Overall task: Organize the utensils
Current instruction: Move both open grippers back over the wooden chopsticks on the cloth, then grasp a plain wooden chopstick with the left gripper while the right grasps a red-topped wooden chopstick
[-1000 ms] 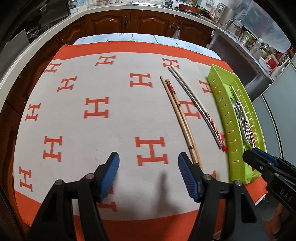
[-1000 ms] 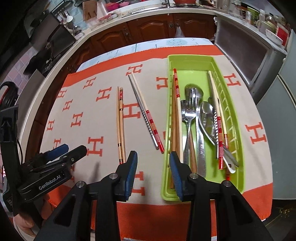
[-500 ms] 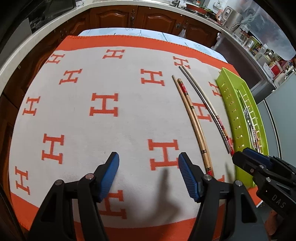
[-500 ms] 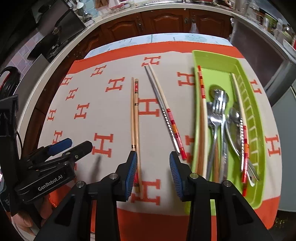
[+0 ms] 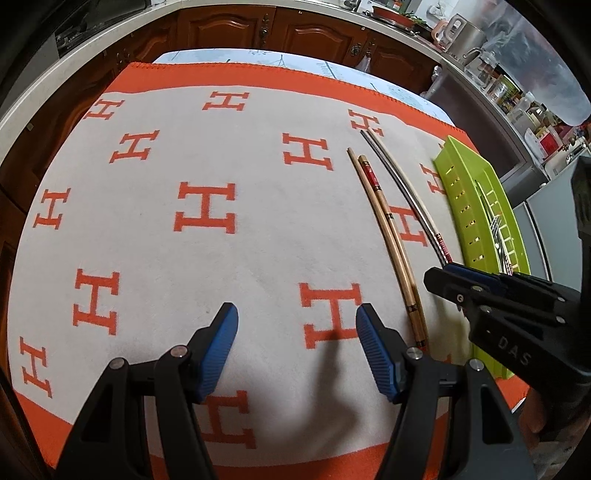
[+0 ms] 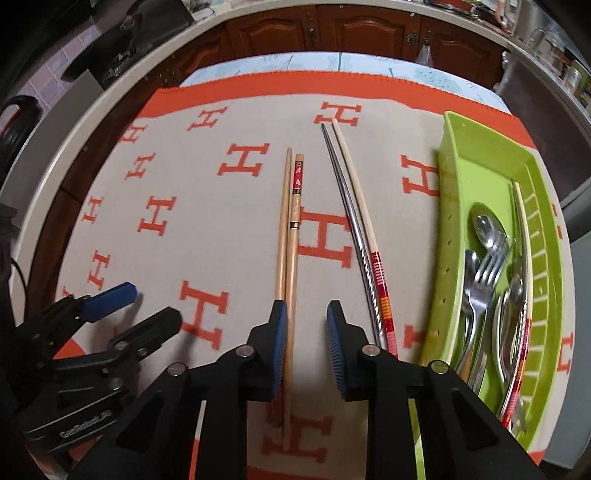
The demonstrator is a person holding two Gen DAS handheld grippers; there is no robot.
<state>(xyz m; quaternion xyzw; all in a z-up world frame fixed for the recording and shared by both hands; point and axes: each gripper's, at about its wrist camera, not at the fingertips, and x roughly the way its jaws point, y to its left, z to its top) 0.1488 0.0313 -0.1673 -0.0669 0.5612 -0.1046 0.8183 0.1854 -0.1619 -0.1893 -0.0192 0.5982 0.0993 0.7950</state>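
Observation:
A pair of wooden chopsticks [image 6: 287, 240] lies lengthwise on the orange-and-cream cloth; it also shows in the left wrist view [image 5: 391, 240]. My right gripper [image 6: 306, 343] is open, its jaws over the near ends of this pair, the sticks running just inside the left pad. To the right lies a steel chopstick beside a cream one with red bands [image 6: 364, 243]. A green utensil tray [image 6: 480, 155] at the right holds forks, spoons and chopsticks. My left gripper [image 5: 295, 350] is open and empty over bare cloth, left of the wooden pair.
The cloth [image 5: 184, 258] covers a table ringed by a counter and wooden cabinets [image 6: 332, 33]. The right gripper's body shows in the left wrist view [image 5: 509, 306], beside the tray's near end.
My right gripper has moved left from the tray's near end to the wooden chopsticks. The left gripper has moved forward a little and stays open.

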